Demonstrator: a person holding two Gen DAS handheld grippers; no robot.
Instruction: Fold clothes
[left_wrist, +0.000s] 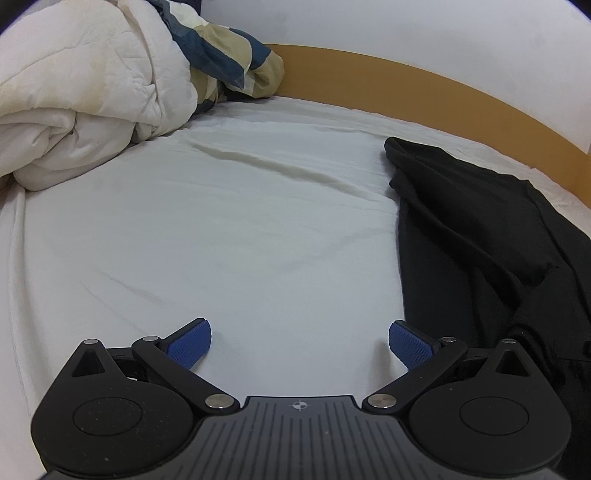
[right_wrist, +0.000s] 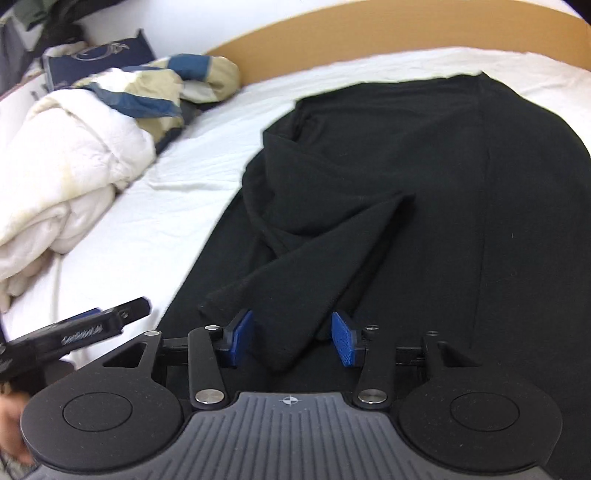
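On the far left a white blanket (left_wrist: 85, 96) sits in a heap on the bed (left_wrist: 221, 221). The left gripper (left_wrist: 299, 343) is over bare sheet, jaws spread wide, holding nothing. To the right lies the black shirt (right_wrist: 388, 177), with one sleeve folded across it. The right gripper (right_wrist: 291, 338) is over that sleeve, jaws spread. The folding looks only just begun; most is left

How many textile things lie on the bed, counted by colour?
Black: 1, the black knit garment
White: 1, the bunched white quilt
Blue and beige: 1, the blue-and-beige patterned cover
Dark blue: 1, the dark blue cushion
Total: 4, all on the white bed sheet.
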